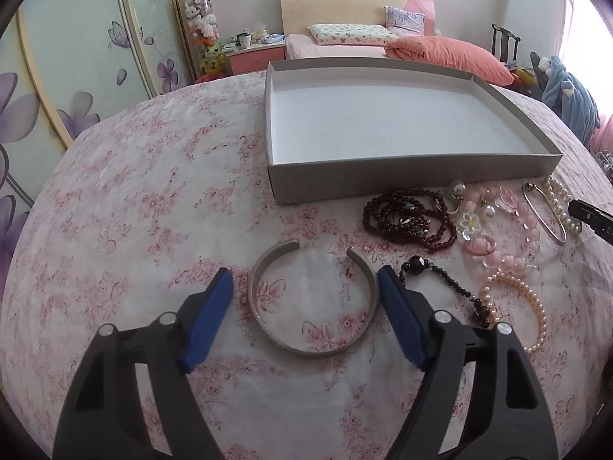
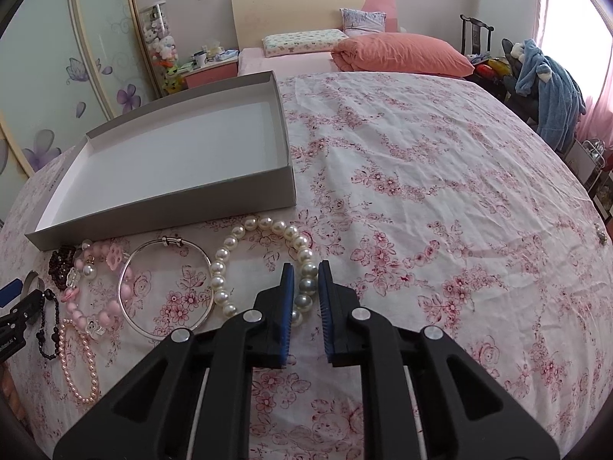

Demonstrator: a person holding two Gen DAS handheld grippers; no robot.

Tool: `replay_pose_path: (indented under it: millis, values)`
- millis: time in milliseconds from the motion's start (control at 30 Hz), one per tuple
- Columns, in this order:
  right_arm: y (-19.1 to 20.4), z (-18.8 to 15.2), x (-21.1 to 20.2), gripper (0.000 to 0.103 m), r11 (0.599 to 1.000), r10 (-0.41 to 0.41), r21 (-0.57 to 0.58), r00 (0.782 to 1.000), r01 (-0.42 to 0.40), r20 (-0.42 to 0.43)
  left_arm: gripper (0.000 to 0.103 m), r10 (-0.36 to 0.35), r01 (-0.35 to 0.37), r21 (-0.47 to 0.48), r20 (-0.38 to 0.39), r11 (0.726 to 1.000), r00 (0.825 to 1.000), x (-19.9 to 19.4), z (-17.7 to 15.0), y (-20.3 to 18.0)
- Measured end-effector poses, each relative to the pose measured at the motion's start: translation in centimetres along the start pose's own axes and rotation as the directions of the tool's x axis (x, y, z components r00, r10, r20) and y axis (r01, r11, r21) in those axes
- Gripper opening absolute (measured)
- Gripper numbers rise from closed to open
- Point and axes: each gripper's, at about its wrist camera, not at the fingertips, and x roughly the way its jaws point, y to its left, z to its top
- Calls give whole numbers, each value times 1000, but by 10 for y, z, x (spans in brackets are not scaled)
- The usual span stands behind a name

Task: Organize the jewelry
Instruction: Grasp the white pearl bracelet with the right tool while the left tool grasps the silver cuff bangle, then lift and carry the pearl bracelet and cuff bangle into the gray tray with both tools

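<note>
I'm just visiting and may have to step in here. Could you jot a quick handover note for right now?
Left gripper: open, jaws either side of the silver cuff, not pressing it.
Right gripper: shut on the white pearl bracelet, which lies on the cloth.
Box: empty.
Other jewelry, including the dark beads and thin bangle, lies beside the box.
Done: nothing boxed. Left: everything.

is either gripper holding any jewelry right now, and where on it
The right gripper is shut on the white pearl bracelet, pinching its near-right beads. The left gripper straddles the silver cuff, holding nothing.
</note>
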Motion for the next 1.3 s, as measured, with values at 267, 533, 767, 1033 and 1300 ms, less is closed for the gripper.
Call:
replay_pose_path:
  millis: [267,533,767,1033,1300]
  values:
    - [7,-2,-2,11,1000,21,-18,1000,-21,-3,67,-17,17,-5,8,1000,1000,-5,-6,-3]
    - [14,-2,-24,11,994,110,-21,991,-109,73,66,-21,21,-17,15,1000,1000,-8,-8,0]
    - [25,3,-54,11,983,184,-57,966,-177,181,66,-33,37,-45,87,998,996,-28,-9,4]
    - [40,2,-84,11,973,228,-114,928,-203,293,66,-24,36,-44,247,998,969,-70,-6,-7]
    - [53,10,-103,11,968,244,-147,897,-203,369,66,-13,28,-32,405,999,914,-106,10,-28]
